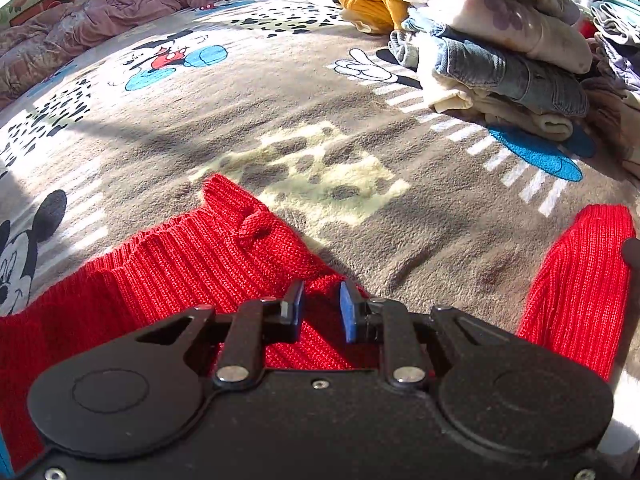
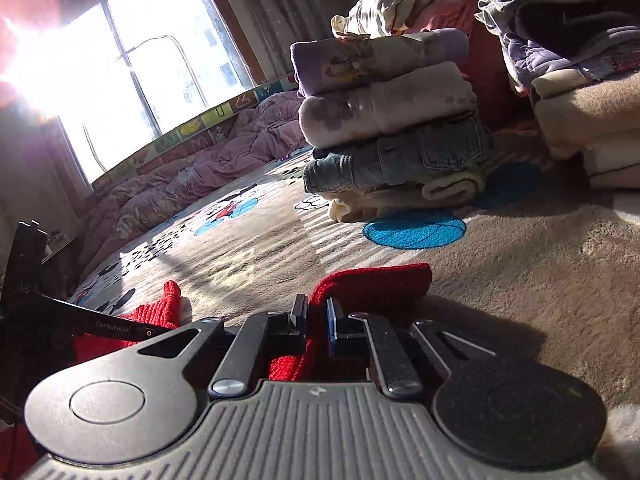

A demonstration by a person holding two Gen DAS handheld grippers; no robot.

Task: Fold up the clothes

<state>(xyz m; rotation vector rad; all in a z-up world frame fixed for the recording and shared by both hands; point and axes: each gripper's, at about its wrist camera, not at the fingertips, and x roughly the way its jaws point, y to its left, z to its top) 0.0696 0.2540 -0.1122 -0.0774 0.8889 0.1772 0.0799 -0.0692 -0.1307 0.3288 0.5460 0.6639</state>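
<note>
A red knit sweater (image 1: 168,272) lies on the grey cartoon-print blanket (image 1: 280,80). In the left wrist view my left gripper (image 1: 322,306) hovers over its ribbed edge with the jaws a little apart and red knit between and under them. One red sleeve (image 1: 576,284) lies at the right. In the right wrist view my right gripper (image 2: 317,316) has its jaws close together around a fold of the red sleeve (image 2: 372,284), low on the blanket (image 2: 520,280). The left gripper's body (image 2: 36,304) shows at the far left.
A stack of folded clothes (image 1: 500,52) with jeans and pale tops stands at the far right; it also shows in the right wrist view (image 2: 392,136). A mustard garment (image 1: 372,4) lies behind it. A rumpled pink quilt (image 2: 192,168) lies under the window (image 2: 120,60).
</note>
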